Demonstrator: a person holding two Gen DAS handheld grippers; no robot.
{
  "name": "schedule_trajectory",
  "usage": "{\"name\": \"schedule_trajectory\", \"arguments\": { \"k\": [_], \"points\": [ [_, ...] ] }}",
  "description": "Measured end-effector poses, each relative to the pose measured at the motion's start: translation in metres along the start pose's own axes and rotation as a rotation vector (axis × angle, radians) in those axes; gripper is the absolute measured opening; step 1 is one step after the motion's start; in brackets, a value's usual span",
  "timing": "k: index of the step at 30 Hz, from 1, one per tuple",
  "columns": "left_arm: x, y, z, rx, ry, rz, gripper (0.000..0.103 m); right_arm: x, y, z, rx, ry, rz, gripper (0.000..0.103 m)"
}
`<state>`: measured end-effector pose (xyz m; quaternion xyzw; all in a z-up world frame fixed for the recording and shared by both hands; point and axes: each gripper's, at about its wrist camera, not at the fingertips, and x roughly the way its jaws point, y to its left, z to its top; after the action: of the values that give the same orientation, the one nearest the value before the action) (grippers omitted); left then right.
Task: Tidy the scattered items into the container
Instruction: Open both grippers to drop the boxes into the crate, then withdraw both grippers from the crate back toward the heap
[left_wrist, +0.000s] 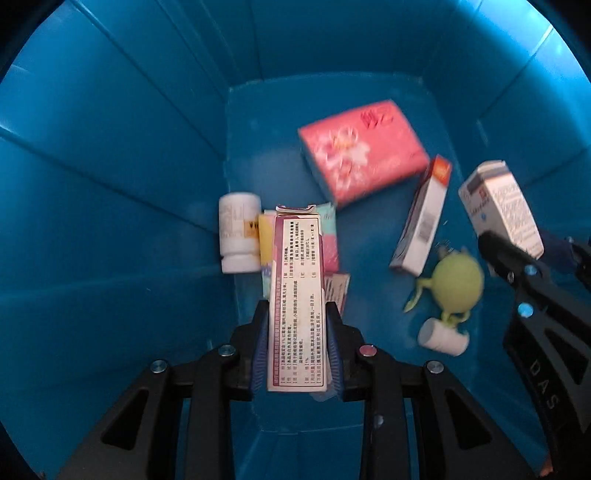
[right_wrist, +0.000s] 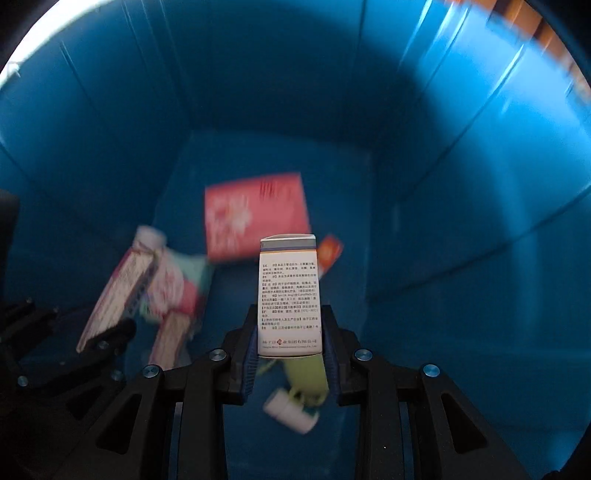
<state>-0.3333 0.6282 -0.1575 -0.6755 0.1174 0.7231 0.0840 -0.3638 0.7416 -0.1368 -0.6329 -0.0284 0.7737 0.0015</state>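
Both grippers point down inside a deep blue bin. My left gripper is shut on a tall white box with a maroon edge, held upright above the bin floor. My right gripper is shut on a white and grey medicine box; the same box and the right gripper show at the right of the left wrist view. In the right wrist view the left gripper and its maroon box appear blurred at the left.
On the bin floor lie a pink tissue pack, a white bottle, a slim white and orange box, a green toy figure, a small white bottle and colourful packets. Blue walls close in all round.
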Motion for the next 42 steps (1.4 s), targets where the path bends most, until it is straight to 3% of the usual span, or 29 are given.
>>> {"name": "schedule_trajectory", "arguments": {
  "k": [8,12,15,24,37,42],
  "points": [
    [0.025,-0.002,-0.002,0.011,0.104,0.012,0.030,0.042,-0.004,-0.016,0.037,0.180,-0.016,0.030],
    [0.032,-0.007,-0.006,0.032,0.140,0.038,0.050,0.053,-0.005,-0.019,0.031,0.212,-0.024,0.030],
    [0.031,-0.009,-0.006,0.040,0.136,0.040,0.056,0.058,-0.004,-0.022,0.025,0.227,-0.035,0.032],
    [0.028,-0.009,-0.005,0.035,0.141,0.056,0.057,0.062,-0.004,-0.024,0.022,0.243,-0.037,0.083],
    [-0.020,-0.015,0.002,0.037,0.024,0.084,0.057,0.031,-0.013,0.004,0.087,0.147,-0.021,0.100],
    [-0.062,-0.008,-0.009,0.031,-0.029,0.048,0.057,-0.019,-0.010,0.000,0.113,0.019,0.059,0.103]
  ]
}}
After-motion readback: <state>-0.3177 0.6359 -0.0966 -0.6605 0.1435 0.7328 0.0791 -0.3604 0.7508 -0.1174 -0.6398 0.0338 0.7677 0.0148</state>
